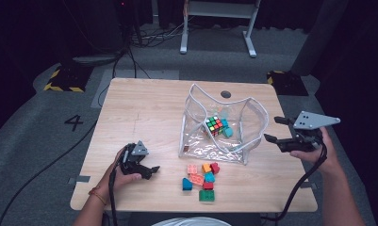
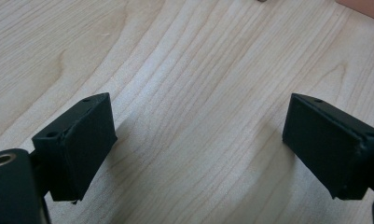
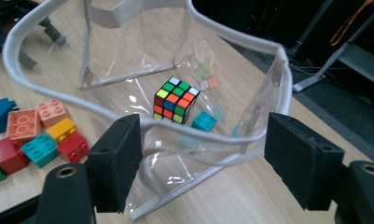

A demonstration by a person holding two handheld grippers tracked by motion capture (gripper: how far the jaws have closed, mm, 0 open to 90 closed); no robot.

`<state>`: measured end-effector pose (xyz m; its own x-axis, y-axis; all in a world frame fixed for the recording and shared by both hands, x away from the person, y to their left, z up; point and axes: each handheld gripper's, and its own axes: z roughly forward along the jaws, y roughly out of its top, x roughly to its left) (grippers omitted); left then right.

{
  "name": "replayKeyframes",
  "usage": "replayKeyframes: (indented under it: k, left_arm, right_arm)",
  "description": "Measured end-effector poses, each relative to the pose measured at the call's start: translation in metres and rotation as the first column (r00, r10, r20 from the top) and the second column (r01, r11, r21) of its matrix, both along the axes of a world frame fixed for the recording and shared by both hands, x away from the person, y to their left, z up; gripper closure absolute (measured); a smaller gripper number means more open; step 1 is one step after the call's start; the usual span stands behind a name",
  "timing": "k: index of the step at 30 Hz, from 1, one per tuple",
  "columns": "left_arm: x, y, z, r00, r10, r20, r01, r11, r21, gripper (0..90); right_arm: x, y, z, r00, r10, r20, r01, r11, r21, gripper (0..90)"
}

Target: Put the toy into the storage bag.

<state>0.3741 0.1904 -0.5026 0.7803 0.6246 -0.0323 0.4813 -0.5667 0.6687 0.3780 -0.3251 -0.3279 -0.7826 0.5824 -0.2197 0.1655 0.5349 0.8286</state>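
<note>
We note the right tongs point(image 1: 277, 129) open beside the bag point(image 1: 247, 123) standing mid-worktop point(image 1: 144, 108), left tongs point(image 1: 151, 170) open and empty near the bricks point(image 1: 201, 179); a careless nudge could tip the flimsy bag, spilling its cube point(image 1: 215, 125).

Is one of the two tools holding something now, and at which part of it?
Nothing is held. The left tool rests open on the bare table. The right tool is open too, near the clear bag's rim without gripping it.

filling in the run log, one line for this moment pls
left gripper open, on table | right gripper open, beside clear bag | cube in bag | bricks outside
</note>
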Motion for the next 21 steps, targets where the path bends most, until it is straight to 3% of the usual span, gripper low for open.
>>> replayKeyframes:
  k: [12, 21]
  left_arm:
    - [0.0, 0.0, 0.0, 1.0, 0.002, 0.004, -0.002, 1.0, 0.002, 9.5]
    - [0.0, 0.0, 0.0, 1.0, 0.002, 0.004, -0.002, 1.0, 0.002, 9.5]
  right_arm:
    - [-0.022, -0.006, -0.051, 0.9979, 0.017, -0.063, -0.017, 1.0, -0.003, 29.8]
    - [-0.032, 0.023, -0.088, 0.9888, 0.078, -0.127, -0.08, 0.997, -0.011, 32.5]
